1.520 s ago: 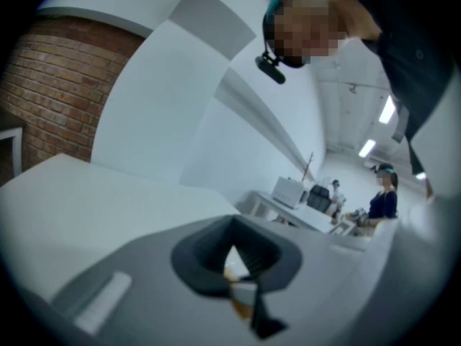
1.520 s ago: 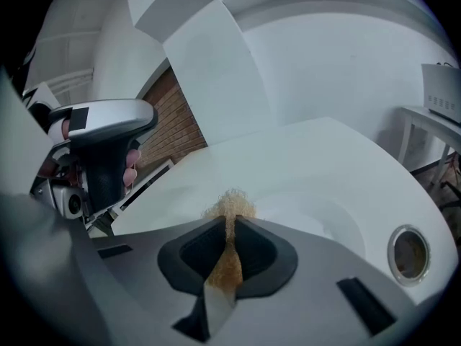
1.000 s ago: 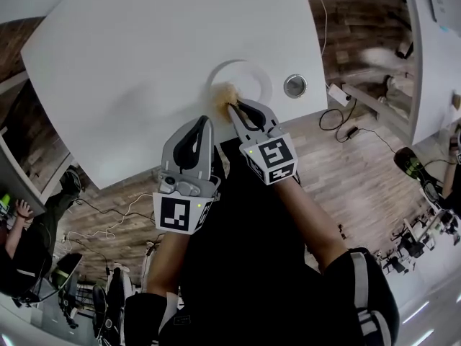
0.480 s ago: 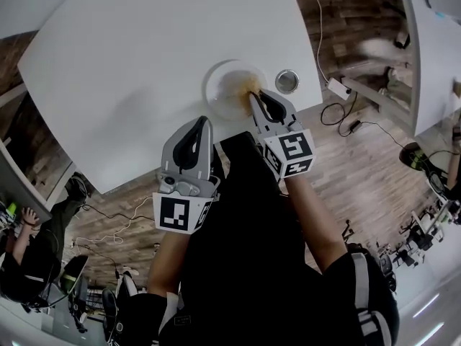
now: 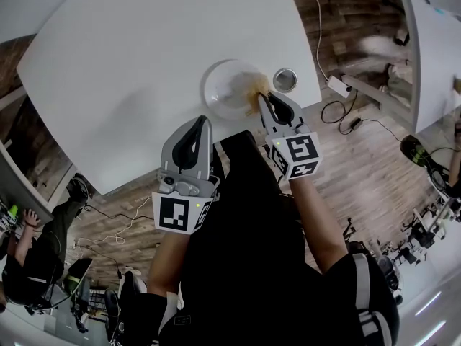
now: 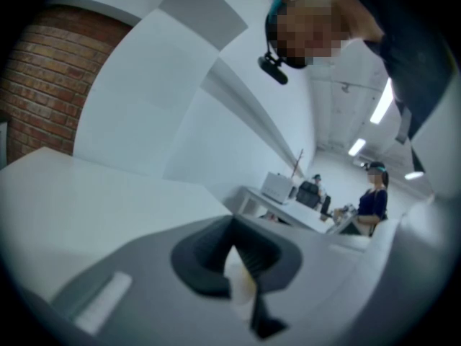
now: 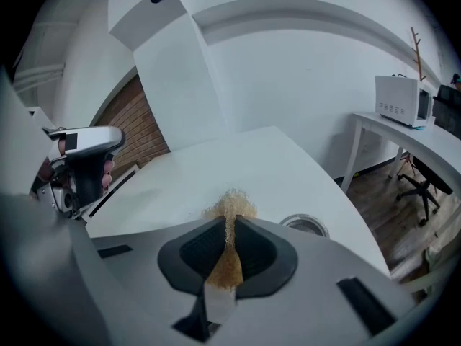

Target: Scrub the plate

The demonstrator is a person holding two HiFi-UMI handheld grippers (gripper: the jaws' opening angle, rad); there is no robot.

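The round white plate (image 5: 216,92) lies on the white surface (image 5: 130,63), close to its near edge. The right gripper (image 5: 263,98) pinches a tan fibrous scrubbing pad (image 5: 253,86) at the plate's right side. Just right of the plate, a small round metal ring (image 5: 286,80) sits in the surface. The left gripper (image 5: 202,122), jaws pressed together, hangs off the surface edge, nearer the person than the plate and apart from it.

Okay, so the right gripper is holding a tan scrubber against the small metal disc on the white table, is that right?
Not quite. The right gripper does hold the tan scrubber, but the head view shows it on the right side of the white plate, not on the small metal disc. The disc lies beside the plate on the white table.
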